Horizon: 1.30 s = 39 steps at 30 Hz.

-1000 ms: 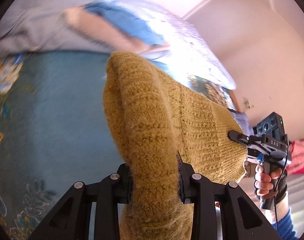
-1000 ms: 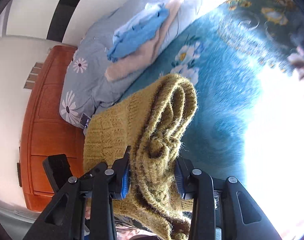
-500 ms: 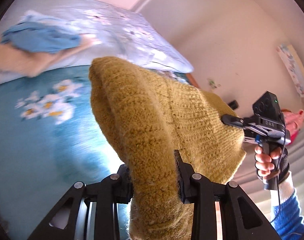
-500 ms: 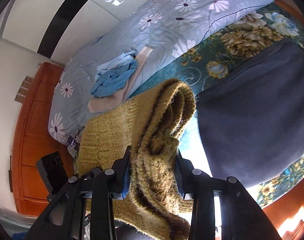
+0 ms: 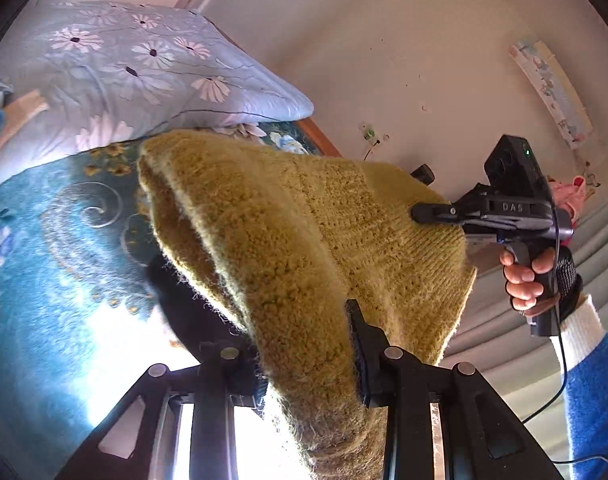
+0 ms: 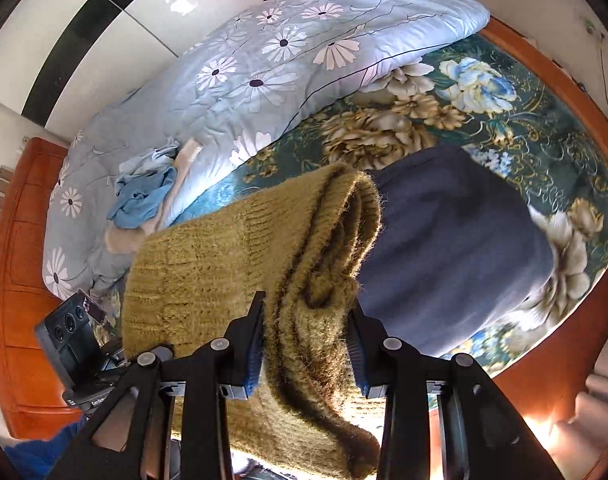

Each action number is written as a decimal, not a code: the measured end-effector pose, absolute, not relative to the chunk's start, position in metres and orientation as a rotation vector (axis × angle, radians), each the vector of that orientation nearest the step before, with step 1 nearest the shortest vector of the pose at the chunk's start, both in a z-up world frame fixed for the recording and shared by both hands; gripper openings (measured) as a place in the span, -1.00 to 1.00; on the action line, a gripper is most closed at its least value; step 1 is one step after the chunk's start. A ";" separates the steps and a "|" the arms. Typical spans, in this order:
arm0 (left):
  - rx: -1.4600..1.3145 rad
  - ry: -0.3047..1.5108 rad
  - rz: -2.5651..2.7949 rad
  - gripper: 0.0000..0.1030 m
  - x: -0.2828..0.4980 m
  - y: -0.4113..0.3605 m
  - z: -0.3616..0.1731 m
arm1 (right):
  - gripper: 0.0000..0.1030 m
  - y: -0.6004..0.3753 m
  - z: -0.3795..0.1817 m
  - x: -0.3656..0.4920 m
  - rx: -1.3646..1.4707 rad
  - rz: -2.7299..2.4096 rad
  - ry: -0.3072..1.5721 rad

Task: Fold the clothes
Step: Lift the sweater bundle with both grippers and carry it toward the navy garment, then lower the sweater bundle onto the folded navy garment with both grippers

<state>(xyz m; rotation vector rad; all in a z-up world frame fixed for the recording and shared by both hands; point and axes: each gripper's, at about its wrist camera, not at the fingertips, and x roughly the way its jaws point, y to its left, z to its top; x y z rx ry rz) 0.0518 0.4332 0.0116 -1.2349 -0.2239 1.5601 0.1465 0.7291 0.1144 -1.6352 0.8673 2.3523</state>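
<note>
Sweater [image 6: 231, 264] hangs between us above the bed [image 6: 504, 92], long axis spanning left claw [image 5: 304, 344] to right claw [image 6: 308, 328], both clamped on it; navy garment [image 6: 456, 256] below, wooden edge [image 6: 560, 84] beyond

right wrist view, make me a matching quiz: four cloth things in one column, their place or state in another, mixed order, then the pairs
Things:
1. mustard knit sweater
2. navy garment
3. light blue cloth
4. daisy quilt

Places or states:
A. lies flat on the floral bedspread
B. crumpled on top of the quilt
C. pinched between the right tongs, lifted off the bed
D. bunched along the far side of the bed

Pairs: 1-C, 2-A, 3-B, 4-D
</note>
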 end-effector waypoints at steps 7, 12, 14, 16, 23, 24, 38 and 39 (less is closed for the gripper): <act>-1.208 -0.284 1.562 -0.33 0.063 0.488 -0.003 | -0.27 0.787 0.101 0.129 -1.700 2.382 0.785; -1.141 -0.294 1.611 -0.33 0.072 0.519 -0.008 | -0.27 0.817 0.081 0.122 -1.737 2.380 0.742; -1.131 -0.297 1.613 -0.33 0.076 0.528 -0.013 | -0.27 0.828 0.071 0.122 -1.718 2.387 0.757; -1.126 -0.289 1.628 -0.31 0.080 0.529 -0.019 | -0.27 0.838 0.059 0.124 -1.690 2.390 0.782; -1.209 -0.292 1.632 -0.22 0.074 0.513 -0.053 | -0.25 0.854 0.006 0.130 -1.630 2.343 0.842; -1.216 -0.283 1.641 -0.22 0.073 0.513 -0.054 | -0.25 0.854 0.003 0.130 -1.617 2.350 0.853; -1.302 -0.210 1.626 -0.16 0.071 0.513 -0.039 | -0.13 0.827 0.029 0.137 -1.619 2.223 0.626; -1.317 -0.213 1.613 -0.14 0.069 0.514 -0.041 | -0.13 0.824 0.032 0.140 -1.609 2.220 0.607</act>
